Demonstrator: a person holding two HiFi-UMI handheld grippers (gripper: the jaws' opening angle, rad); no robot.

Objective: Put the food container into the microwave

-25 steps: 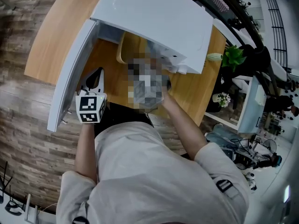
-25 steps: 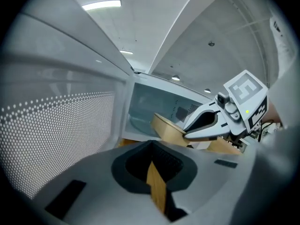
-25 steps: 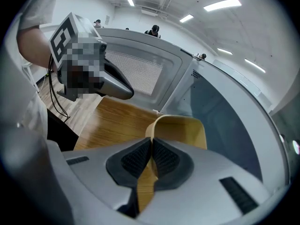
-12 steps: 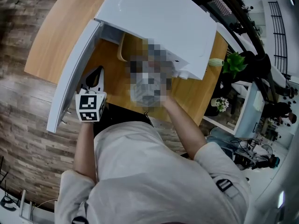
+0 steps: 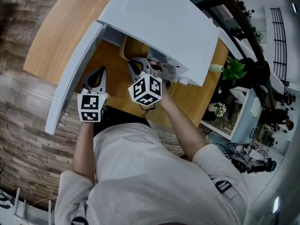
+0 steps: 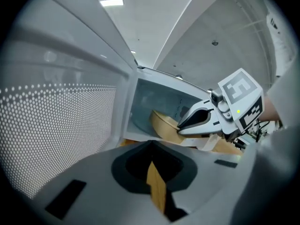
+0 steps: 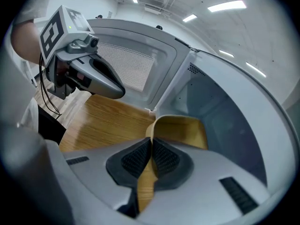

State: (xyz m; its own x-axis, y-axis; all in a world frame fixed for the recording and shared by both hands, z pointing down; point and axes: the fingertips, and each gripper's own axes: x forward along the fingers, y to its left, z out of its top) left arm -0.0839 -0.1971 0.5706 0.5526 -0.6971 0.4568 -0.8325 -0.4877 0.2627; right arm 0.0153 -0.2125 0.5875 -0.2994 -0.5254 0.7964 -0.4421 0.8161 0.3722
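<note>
A tan food container sits in the mouth of the white microwave, whose door hangs open to the left. My right gripper is shut on the container's near rim. In the right gripper view the ribbed pads pinch that thin rim, and the container's body lies past them inside the cavity. My left gripper hovers over the wooden table beside the open door, shut and holding nothing. The left gripper view shows its jaws together, with the container and the right gripper ahead.
The microwave stands on a wooden table with a curved front edge. The perforated door panel stands close on the left of my left gripper. A potted plant and cluttered shelves are off to the right, beyond the table.
My right hand has shifted a little toward the microwave opening, with the container's rim in its grip. The left gripper has stayed where it was.
</note>
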